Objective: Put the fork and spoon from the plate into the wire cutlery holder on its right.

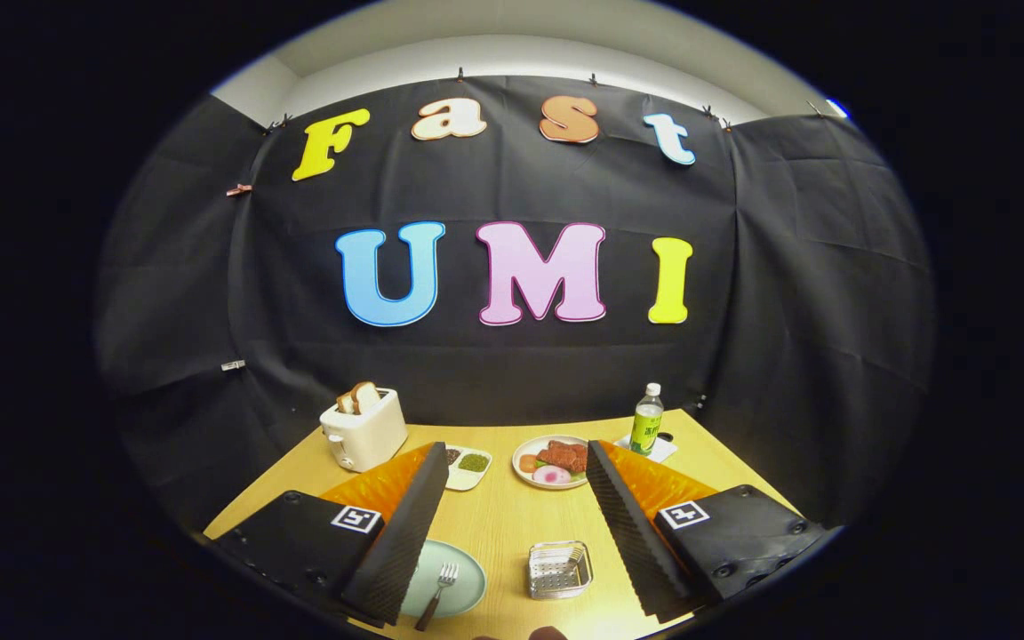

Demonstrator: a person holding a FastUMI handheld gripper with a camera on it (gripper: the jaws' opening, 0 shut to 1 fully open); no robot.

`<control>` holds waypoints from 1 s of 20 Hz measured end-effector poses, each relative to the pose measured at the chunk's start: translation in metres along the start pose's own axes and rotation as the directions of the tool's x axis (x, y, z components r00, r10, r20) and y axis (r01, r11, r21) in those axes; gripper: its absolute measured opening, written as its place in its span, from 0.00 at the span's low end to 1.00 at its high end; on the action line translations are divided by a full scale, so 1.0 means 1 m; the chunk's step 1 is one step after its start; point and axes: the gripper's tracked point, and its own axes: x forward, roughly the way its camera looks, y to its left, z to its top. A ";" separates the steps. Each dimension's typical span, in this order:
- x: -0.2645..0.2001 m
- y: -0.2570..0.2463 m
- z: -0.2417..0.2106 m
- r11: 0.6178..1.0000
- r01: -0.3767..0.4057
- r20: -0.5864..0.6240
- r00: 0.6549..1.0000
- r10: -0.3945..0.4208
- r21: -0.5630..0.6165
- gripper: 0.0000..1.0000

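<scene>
Teal plate (pixel 463 582) half-hidden; tool (pixel 512 533) open above fork (pixel 439 591).

Black gripper (pixel 512 516): ribbed fingers, orange sides, square markers, screws

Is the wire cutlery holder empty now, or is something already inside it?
Empty. The wire cutlery holder shows only bare mesh inside. The fork lies on the plate beside it. The claw is open, above the table.
</scene>
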 end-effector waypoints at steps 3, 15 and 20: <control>0.003 0.011 -0.008 1.000 -0.011 -0.016 1.000 0.011 -0.013 0.97; 0.012 0.077 -0.137 0.990 -0.129 -0.340 0.935 0.104 -0.051 0.97; 0.010 0.096 -0.217 0.980 -0.184 -0.540 0.834 0.114 -0.077 0.96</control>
